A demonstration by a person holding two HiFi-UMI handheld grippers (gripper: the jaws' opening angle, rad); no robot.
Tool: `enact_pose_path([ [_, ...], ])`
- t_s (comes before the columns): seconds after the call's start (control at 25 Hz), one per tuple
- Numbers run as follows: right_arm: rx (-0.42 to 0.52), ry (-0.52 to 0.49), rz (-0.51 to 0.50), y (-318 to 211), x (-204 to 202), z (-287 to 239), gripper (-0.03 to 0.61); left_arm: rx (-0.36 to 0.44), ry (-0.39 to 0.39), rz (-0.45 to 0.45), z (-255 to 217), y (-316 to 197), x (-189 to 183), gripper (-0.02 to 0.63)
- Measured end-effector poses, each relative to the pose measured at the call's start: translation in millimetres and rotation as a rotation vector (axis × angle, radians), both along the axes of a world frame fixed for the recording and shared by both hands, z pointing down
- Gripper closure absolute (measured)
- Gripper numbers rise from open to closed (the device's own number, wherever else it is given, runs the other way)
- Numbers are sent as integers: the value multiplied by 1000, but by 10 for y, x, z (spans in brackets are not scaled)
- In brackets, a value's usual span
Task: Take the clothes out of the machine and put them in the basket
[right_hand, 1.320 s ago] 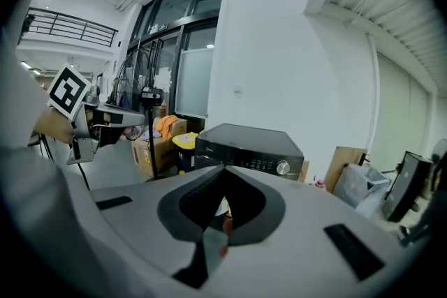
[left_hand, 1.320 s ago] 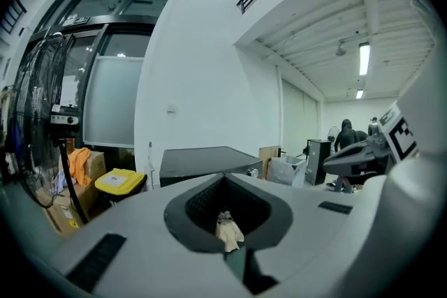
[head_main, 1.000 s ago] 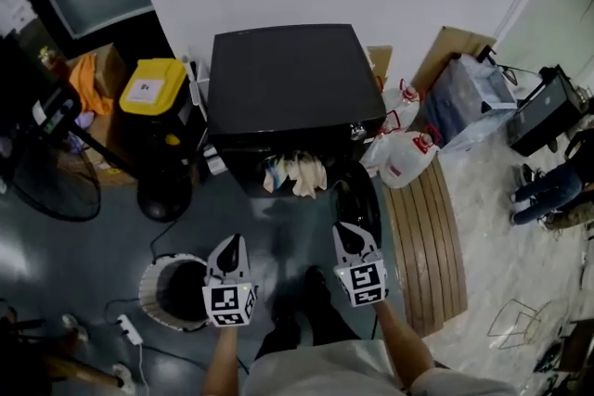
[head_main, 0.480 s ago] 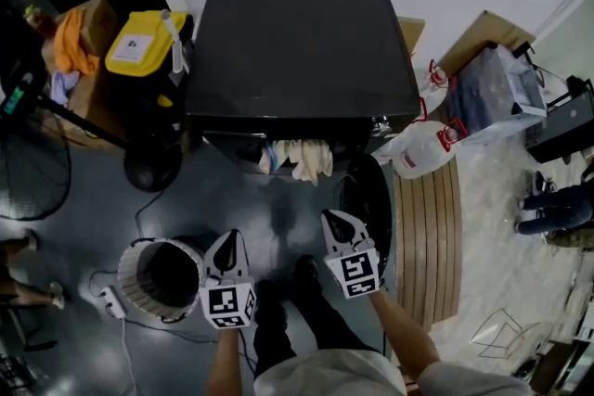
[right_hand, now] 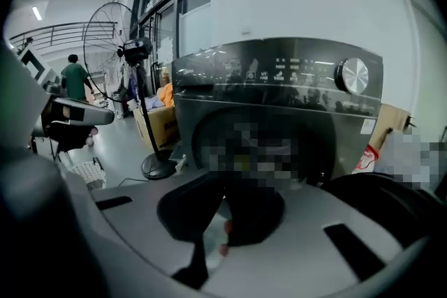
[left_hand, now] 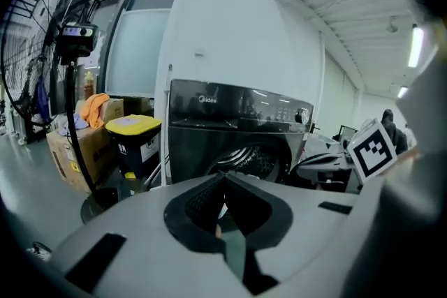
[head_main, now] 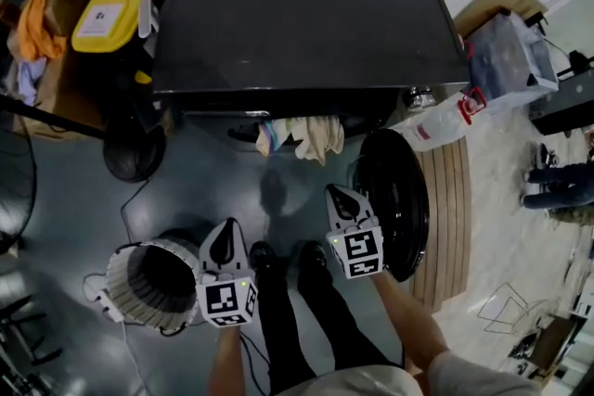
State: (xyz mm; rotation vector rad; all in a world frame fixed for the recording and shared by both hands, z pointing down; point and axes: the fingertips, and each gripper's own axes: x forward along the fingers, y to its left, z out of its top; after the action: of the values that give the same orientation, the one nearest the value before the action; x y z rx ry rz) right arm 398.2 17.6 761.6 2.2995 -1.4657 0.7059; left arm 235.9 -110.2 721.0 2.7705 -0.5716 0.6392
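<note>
Two grippers are held low before the open machine [head_main: 306, 5]. The left gripper [head_main: 225, 236] and the right gripper [head_main: 339, 201] each have their jaws pressed together on nothing. This looks like the approach, with no garment taken yet. Next, a gripper would need to open and reach the clothes [head_main: 299, 136], which spill over the lip of the machine's mouth. The bundle runs side to side along that lip, its ends hanging toward the floor. The basket [head_main: 123, 285] stands just beside the left gripper.
</note>
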Motion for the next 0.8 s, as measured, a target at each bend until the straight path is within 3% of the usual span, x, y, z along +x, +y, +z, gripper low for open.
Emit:
enact_pose_path([
  [0.28,-23,34,157,-33,320,907,554,-15,-4,72,858,-142,182,595],
  [0.44,-66,34,193,-129,534,1554,548,-26,12,109,1186,-219,338,595],
  [0.48,-80,31,187,-159,576,1726,504,-24,16,118,1259,-231,363,595],
  [0.52,-91,25,180,-190,624,1900,395,-23,22,124,1327,-239,386,595],
  [0.6,-102,8,176,-272,763,2243,253,-27,33,127,1446,-268,433,595],
  [0.8,-118,-13,253,-472,1267,2875,166,-4,61,134,1723,-381,480,595],
])
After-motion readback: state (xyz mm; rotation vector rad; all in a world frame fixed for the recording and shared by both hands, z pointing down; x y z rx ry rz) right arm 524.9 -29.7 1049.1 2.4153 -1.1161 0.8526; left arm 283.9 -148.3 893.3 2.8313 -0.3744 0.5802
